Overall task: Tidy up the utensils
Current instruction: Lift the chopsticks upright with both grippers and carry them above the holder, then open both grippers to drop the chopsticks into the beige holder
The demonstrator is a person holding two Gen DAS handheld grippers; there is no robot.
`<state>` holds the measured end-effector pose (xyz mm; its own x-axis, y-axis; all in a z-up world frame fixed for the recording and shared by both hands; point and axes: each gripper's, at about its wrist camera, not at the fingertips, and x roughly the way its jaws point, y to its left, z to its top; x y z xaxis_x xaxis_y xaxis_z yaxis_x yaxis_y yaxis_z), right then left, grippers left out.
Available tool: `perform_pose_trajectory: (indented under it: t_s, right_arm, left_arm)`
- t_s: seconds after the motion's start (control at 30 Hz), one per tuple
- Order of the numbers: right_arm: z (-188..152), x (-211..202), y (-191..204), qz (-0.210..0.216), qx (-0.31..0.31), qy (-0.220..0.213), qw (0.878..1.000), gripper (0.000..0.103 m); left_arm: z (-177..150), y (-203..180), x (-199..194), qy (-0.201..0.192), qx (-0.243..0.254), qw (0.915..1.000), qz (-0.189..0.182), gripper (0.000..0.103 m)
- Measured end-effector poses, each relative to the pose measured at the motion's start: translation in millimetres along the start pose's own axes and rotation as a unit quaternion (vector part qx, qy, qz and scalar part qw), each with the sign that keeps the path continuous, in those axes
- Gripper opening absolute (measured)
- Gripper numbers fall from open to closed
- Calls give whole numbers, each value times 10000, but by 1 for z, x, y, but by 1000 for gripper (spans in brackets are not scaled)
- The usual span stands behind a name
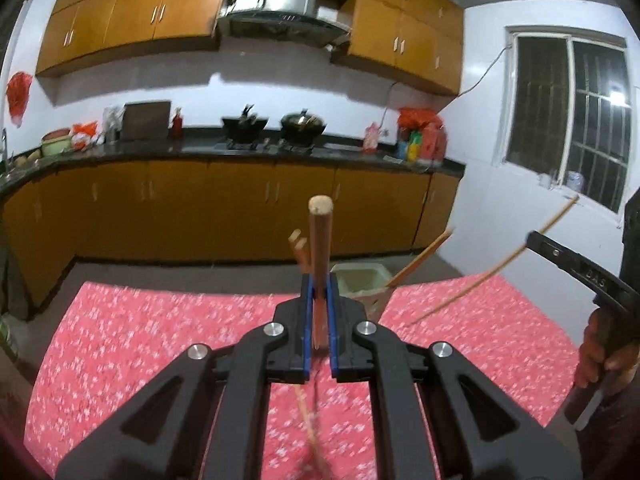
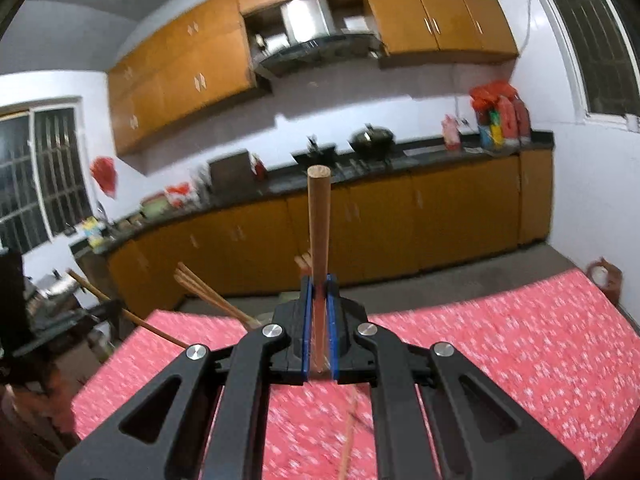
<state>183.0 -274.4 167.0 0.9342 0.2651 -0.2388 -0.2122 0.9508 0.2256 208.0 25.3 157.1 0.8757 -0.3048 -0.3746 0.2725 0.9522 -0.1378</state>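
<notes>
— Black linkage arms filled the bottom of both wrist views. What were the jaws doing?

— Both were clamped. The left gripper [image 1: 319, 312] had its blue pads closed on a wooden stick [image 1: 319, 240] that stood up out of the jaws, round end topmost. The right gripper [image 2: 319, 312] pinched a second wooden stick [image 2: 319, 224] the same way.

— Chopsticks?

— Most likely, though the blur made it hard to be sure. In the right wrist view the left-held piece [image 2: 132, 316] slanted across the table's near corner.

— And where was all this?

— Above a table under a red flowered cloth [image 1: 140, 340], with the kitchen counter [image 1: 200, 152] well beyond. A hand [image 1: 604, 344] showed at the right edge of the left view, wrapped round the other gripper's handle.

— Anything already put away?

— Some, it seemed. A wooden holder [image 1: 376, 300] stood at the far edge of the table with a few sticks [image 1: 424, 254] leaning out of it. A pale bin [image 1: 360, 278] sat on the floor just behind.

— What was left?

— By the look of it, the two held pieces had yet to go in. No other loose utensils could be made out on the cloth.
</notes>
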Motion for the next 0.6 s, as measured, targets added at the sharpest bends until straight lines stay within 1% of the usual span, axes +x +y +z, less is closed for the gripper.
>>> perform_pose_trajectory:
  t_s: [0.13,0.2,0.27,0.37,0.43,0.6]
  right_arm:
    - [17,5,18,9,-186,-454,9988,8]
    - [20,11,23,-26,-242,-565,9981,8]
    - [22,22,27,-76,-288,-619,9976,8]
    - [20,44,30,-131,-342,-478,9982,8]
    - [16,61,30,-211,-395,-294,9986,8]
    - [5,92,28,-329,-443,103,9984,8]
  left_arm:
    - [24,-14,-2,-406,-37,9992,-50,8]
    - [35,-19,0,-618,-58,9981,-32,8]
    - [45,-25,7,-782,2,9969,81,8]
    - [51,-29,30,-661,6,9977,115,8]
    - [49,-31,46,-514,4,9985,178,8]
    - [38,-24,82,-140,-24,9996,238,8]
